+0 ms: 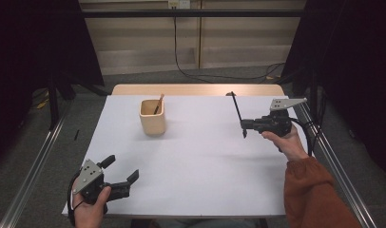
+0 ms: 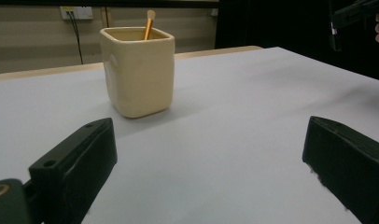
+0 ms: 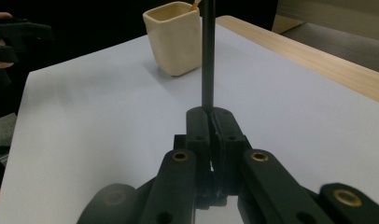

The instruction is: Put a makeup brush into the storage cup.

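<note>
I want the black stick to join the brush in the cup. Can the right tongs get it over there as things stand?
Probably yes. The right tongs are shut on the black stick, and bare table lies between them and the cup. The cup's mouth is open, with one brush leaning inside.

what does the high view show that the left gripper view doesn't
High view alone: the floor, the orange sleeve, and the right gripper shut on a thin black stick, held above the table. Left gripper view alone: a close look between the left gripper's open jaws, with a wall socket behind. Both: the white table, the cream cup and the wooden stick in it.
</note>
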{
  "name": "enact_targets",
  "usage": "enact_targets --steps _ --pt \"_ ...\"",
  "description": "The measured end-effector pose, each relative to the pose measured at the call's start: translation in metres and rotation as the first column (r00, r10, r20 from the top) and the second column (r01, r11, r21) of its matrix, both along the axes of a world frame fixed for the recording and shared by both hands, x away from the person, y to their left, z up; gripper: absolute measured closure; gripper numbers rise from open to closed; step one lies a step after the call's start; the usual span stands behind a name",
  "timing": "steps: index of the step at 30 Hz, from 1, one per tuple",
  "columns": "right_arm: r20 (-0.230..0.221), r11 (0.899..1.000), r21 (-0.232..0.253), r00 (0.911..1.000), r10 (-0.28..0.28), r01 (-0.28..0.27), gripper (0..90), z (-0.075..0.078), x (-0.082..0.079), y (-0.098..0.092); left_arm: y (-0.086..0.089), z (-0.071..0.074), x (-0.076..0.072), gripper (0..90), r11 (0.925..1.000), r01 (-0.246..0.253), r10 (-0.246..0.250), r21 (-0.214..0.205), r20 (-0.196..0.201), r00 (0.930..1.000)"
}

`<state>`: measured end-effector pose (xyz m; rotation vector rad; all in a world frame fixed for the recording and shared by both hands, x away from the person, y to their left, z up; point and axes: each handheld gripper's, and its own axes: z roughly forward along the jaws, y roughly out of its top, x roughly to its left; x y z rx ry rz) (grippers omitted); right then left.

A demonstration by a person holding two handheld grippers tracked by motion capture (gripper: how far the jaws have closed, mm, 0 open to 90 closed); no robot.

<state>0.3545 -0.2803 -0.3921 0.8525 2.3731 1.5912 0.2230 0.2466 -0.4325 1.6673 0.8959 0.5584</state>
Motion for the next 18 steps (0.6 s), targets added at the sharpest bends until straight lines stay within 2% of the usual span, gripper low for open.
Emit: enact_targets --steps 9,18 --pt "0.010 0.999 0.005 0.9990 0.043 -0.043 85.9 0.006 -0.009 0.010 0.001 0.000 0.000 2.9 1.0000 -0.001 0.001 -0.001 0.001 1.0000" --pt "0.021 0.996 -0.015 0.9958 0.089 -0.089 85.8 0.010 -0.017 0.021 0.001 0.000 0.000 3.0 1.0000 -0.002 0.002 -0.005 0.000 1.0000"
